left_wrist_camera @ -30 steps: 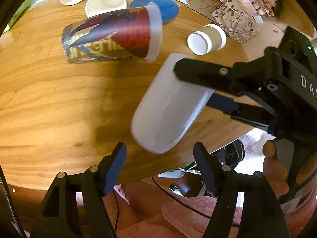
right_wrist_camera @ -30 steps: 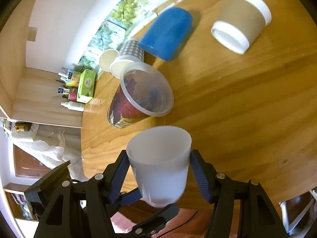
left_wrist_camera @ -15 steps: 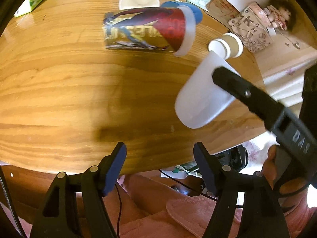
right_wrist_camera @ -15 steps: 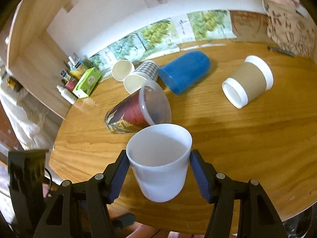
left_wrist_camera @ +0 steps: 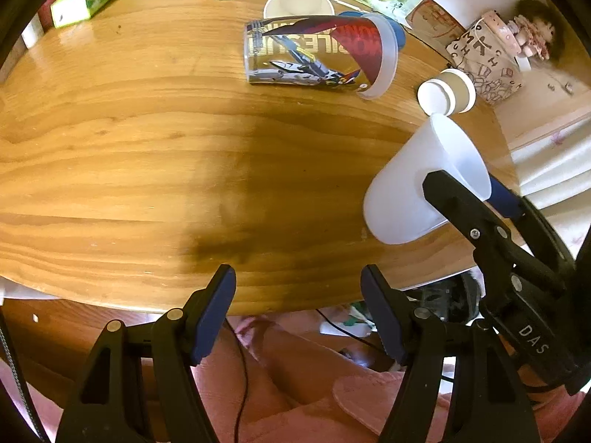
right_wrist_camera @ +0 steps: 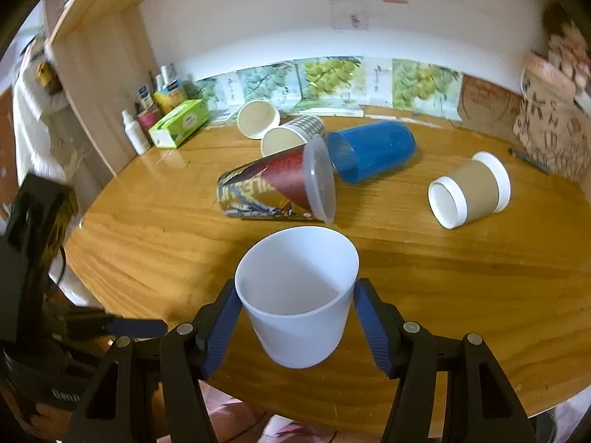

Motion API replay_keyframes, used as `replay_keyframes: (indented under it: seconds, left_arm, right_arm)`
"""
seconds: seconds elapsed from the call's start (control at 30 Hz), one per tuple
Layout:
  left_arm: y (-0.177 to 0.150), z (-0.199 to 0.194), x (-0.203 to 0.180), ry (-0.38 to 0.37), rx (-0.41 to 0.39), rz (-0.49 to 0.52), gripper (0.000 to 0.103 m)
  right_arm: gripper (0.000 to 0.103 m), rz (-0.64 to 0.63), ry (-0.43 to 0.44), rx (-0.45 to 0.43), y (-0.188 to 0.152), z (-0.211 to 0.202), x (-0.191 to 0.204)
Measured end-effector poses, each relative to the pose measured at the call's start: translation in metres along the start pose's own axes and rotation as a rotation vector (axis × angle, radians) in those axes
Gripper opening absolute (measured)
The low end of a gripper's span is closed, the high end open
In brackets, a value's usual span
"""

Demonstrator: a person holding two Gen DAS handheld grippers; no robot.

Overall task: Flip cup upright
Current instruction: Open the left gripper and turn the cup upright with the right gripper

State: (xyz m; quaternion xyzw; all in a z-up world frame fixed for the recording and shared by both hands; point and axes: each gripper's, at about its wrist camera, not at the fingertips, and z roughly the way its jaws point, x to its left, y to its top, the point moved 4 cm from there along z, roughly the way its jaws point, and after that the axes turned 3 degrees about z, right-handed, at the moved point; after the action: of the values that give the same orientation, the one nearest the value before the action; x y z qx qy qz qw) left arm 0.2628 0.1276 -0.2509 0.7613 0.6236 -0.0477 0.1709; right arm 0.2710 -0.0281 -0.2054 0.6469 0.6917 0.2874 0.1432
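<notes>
My right gripper (right_wrist_camera: pixel 297 313) is shut on a plain white plastic cup (right_wrist_camera: pixel 299 295). The cup is nearly upright, mouth up and tipped a little towards the table's middle, just above the near part of the round wooden table (right_wrist_camera: pixel 443 295). In the left wrist view the same cup (left_wrist_camera: pixel 417 188) hangs at the right, held by the right gripper's black fingers (left_wrist_camera: pixel 465 214). My left gripper (left_wrist_camera: pixel 299 310) is open and empty at the table's near edge, apart from the cup.
Several cups lie on their sides: a printed cup with a clear lid (right_wrist_camera: pixel 277 188), a blue cup (right_wrist_camera: pixel 373 149), a brown sleeved paper cup (right_wrist_camera: pixel 469 192), a checked cup (right_wrist_camera: pixel 291 133), a cream cup (right_wrist_camera: pixel 258 118). A green tissue box (right_wrist_camera: pixel 181 122) and bottles stand far left.
My right gripper has turned the white cup from lying tilted to nearly upright and lowered it towards the table. My left gripper has drawn back to the near edge.
</notes>
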Motion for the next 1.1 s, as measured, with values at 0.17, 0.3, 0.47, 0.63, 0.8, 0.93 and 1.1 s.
replay_keyframes:
  seconds: [0.17, 0.3, 0.47, 0.63, 0.8, 0.93, 1.1]
  left_arm:
    - [-0.006, 0.0, 0.001, 0.039, -0.006, 0.012, 0.074]
    - [-0.01, -0.001, 0.003, 0.063, -0.011, 0.013, 0.074]
    - [-0.013, -0.002, 0.007, 0.1, -0.016, -0.003, 0.074]
    - [-0.012, -0.005, 0.007, 0.116, -0.024, -0.01, 0.074]
    - [-0.012, -0.006, 0.009, 0.133, -0.014, 0.006, 0.074]
    - [-0.013, -0.007, 0.015, 0.138, -0.012, -0.001, 0.074]
    - [-0.017, -0.015, 0.021, 0.15, -0.029, -0.008, 0.074]
  right_arm:
    - [0.063, -0.047, -0.015, -0.032, -0.009, -0.004, 0.006]
    - [0.063, -0.076, -0.021, -0.049, -0.016, -0.008, 0.008]
    - [0.063, -0.101, -0.028, -0.063, -0.022, -0.01, 0.01]
    - [0.063, -0.113, -0.024, -0.084, -0.028, -0.013, 0.011]
    - [0.063, -0.098, -0.017, -0.093, -0.026, -0.012, 0.008]
    - [0.064, -0.105, -0.021, -0.099, -0.027, -0.013, 0.009]
    - [0.068, -0.079, -0.04, -0.096, -0.027, -0.012, 0.009]
